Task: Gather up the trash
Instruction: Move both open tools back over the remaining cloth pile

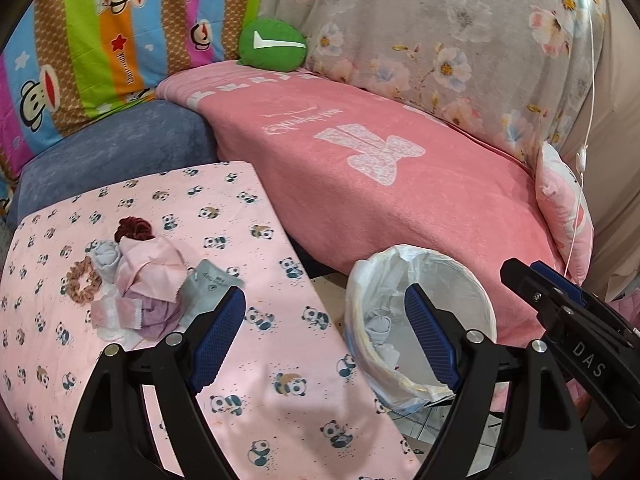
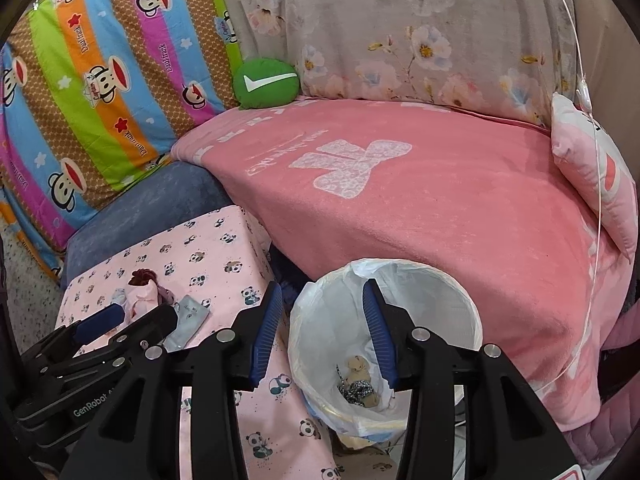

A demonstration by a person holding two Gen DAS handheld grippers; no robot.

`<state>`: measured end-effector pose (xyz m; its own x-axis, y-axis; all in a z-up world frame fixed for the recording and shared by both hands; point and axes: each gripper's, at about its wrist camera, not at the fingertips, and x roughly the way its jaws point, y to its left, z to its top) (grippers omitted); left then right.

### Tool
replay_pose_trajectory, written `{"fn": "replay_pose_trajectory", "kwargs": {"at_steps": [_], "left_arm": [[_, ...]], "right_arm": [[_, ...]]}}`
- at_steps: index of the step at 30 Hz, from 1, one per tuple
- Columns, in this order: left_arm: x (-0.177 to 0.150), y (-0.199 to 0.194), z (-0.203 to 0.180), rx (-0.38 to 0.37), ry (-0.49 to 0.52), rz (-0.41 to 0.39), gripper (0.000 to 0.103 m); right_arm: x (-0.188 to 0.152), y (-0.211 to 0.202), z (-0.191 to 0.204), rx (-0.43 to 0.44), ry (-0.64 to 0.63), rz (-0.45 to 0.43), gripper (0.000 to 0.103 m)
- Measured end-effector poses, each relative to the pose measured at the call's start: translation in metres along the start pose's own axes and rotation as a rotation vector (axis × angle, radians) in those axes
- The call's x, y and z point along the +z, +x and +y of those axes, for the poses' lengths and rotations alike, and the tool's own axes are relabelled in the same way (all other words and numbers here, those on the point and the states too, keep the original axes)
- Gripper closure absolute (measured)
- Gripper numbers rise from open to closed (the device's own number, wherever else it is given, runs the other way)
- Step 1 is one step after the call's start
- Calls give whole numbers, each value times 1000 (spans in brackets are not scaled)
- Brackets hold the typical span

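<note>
On the panda cloth point(image 1: 256, 264) at 9 o'clock we see the trash pile point(image 1: 138, 284): crumpled pink/grey wrappers w/ two scrunchies touching it. Our left gripper point(image 1: 325, 312) hangs spread, empty, betw. pile & bin point(image 1: 486, 300). Right gripper point(image 2: 320, 300) is also spread, empty, over the bin's rim at 6 o'clock; bits lie inside.

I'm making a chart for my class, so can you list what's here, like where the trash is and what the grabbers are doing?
trash pile: crumpled tissues and wrappers on the panda cloth
hair scrunchies: brown one and dark red one beside the pile
bin: white lined bin beside the table, some trash already inside
left gripper: open, holding nothing
right gripper: open, above the bin
sofa: pink blanket, green cushion
</note>
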<state>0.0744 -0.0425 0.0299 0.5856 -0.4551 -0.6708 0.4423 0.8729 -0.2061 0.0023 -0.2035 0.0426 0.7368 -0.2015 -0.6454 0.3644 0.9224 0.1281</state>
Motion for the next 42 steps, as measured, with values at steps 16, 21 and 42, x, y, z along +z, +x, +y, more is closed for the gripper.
{"fn": "replay_pose_trajectory", "kwargs": {"at_steps": [16, 21, 42], "left_arm": [[-14, -17, 75, 60, -128, -6, 25], [-22, -19, 105, 94, -173, 1, 24], [-61, -5, 262, 261, -435, 86, 21]], "right_arm": [[-11, 8, 75, 51, -115, 37, 54], [-18, 17, 98, 85, -131, 63, 51], [-57, 97, 203, 228, -187, 206, 47]]}}
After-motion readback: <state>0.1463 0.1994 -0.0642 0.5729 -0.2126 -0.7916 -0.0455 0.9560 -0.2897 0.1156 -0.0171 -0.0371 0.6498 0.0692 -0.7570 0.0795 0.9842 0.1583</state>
